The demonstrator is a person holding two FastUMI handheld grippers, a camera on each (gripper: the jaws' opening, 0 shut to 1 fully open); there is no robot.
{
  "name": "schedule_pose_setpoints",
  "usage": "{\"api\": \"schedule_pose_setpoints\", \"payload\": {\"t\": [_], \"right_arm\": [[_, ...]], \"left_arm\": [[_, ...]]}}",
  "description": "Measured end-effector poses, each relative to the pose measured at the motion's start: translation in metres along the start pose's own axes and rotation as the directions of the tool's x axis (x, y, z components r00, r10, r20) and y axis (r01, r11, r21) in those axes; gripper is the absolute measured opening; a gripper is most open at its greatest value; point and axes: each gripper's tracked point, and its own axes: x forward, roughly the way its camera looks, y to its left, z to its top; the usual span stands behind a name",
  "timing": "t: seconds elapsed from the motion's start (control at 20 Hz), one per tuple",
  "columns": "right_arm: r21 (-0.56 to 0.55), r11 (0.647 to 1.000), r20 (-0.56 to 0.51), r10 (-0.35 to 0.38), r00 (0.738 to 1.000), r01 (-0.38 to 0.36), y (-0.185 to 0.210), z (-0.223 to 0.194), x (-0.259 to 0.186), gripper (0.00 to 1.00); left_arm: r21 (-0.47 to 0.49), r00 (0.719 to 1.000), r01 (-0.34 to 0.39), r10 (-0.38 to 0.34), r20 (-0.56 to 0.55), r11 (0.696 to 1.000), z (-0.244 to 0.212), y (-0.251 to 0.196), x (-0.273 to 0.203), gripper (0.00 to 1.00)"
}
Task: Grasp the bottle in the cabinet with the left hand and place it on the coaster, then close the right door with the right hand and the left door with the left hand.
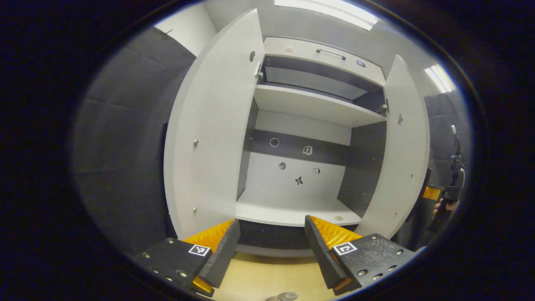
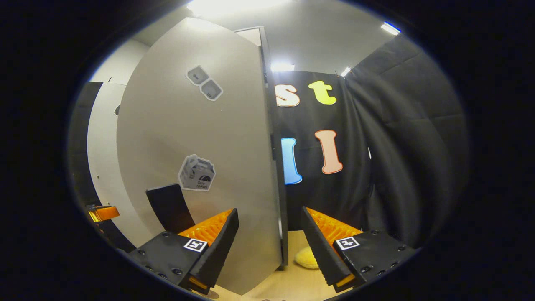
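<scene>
Straddling the right door's (image 2: 200, 167) edge at frame centre, the right hand-held gripper (image 2: 269, 234) gapes — placed to push it; the left hand-held gripper (image 1: 271, 242) — open, empty — faces the cabinet (image 1: 301, 125).

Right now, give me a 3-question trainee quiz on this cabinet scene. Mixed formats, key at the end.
1. True or false: both cabinet doors stand open in the left gripper view.
2. Multiple choice: in the right gripper view, where is the right door's edge relative to the right gripper? A) between its open fingers B) far off to one side C) clamped by both fingers
3. Fill in: the left gripper's fingers are ____, with nothing between them.

Key:
1. True: the left door and right door are both swung out, showing the cabinet's lower shelf.
2. A
3. open
</scene>
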Motion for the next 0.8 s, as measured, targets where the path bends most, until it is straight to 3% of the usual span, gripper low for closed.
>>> {"api": "schedule_pose_setpoints", "payload": {"t": [0.05,0.1,0.2,0.35,0.4,0.5,0.55,0.6,0.8], "right_arm": [[-0.002,1.000,-0.005,0.013,1.000,-0.013,0.014,-0.002,0.006,0.96],[-0.004,1.000,-0.016,0.024,1.000,-0.024,0.025,-0.006,0.010,0.96],[-0.004,1.000,-0.054,0.006,0.998,-0.006,0.038,-0.019,0.015,0.96],[0.000,0.999,-0.055,-0.048,0.997,0.049,0.043,-0.027,0.012,0.96],[0.022,0.998,-0.062,-0.065,0.996,0.067,0.041,-0.032,0.013,0.96],[0.094,0.992,-0.094,-0.070,0.993,0.079,0.044,-0.042,0.015,0.96],[0.127,0.989,-0.105,-0.059,0.993,0.073,0.049,-0.045,0.018,0.96],[0.145,0.987,-0.111,-0.058,0.992,0.074,0.052,-0.046,0.019,0.96],[0.148,0.986,-0.086,-0.060,0.994,0.072,0.062,-0.041,0.024,0.96]], "left_arm": [[-0.004,1.000,0.005,-0.005,-0.002,1.000,0.000,0.006,-0.002,0.90],[-0.009,1.000,0.009,-0.009,-0.002,1.000,0.000,0.011,-0.004,0.97],[-0.017,1.000,0.020,-0.020,-0.002,1.000,0.000,0.021,-0.009,0.83],[-0.001,0.998,0.059,-0.059,0.031,0.998,0.003,0.034,-0.023,0.83],[0.015,0.996,0.083,-0.083,0.036,0.996,0.002,0.038,-0.027,0.97],[0.027,0.989,0.141,-0.142,0.044,0.990,0.001,0.043,-0.036,0.98],[0.030,0.985,0.163,-0.164,0.051,0.986,0.004,0.046,-0.039,0.90],[0.038,0.982,0.176,-0.178,0.061,0.984,0.008,0.049,-0.044,0.90],[0.069,0.987,0.137,-0.142,0.070,0.988,0.014,0.080,-0.060,0.90]]}}
